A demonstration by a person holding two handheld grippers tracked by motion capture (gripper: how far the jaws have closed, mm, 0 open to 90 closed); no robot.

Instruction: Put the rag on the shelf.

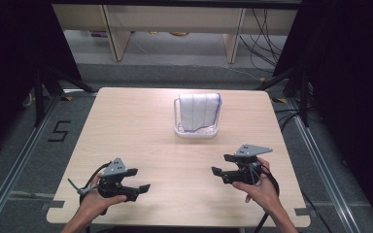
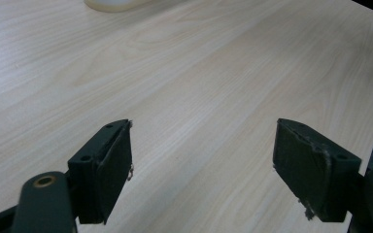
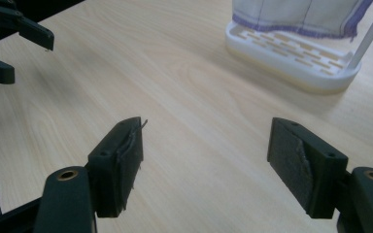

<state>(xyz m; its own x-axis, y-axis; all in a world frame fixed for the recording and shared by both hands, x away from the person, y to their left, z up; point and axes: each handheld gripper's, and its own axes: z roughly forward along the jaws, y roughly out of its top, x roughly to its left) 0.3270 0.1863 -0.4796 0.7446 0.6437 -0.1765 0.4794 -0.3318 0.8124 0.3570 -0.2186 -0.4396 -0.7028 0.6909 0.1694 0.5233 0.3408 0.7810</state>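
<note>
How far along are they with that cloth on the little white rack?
Nothing looks done yet: the white cloth hangs over the white rack at the table's far side, untouched. Both the left gripper and right gripper are near the front edge, jaws open and empty. Reaching for and handling the cloth is all left, it seems.

The left gripper looks along its two black jaws, which rise from the bottom edge and stand wide apart with nothing but bare wood between them; the pad on the right-hand jaw is frayed along its edge. Beneath them the pale, wood-grained worktop runs away to the top of the frame, its far edge showing at the right. At the top left edge, well apart from the jaws, sits the rounded rim of a white base, cut off by the frame
</note>
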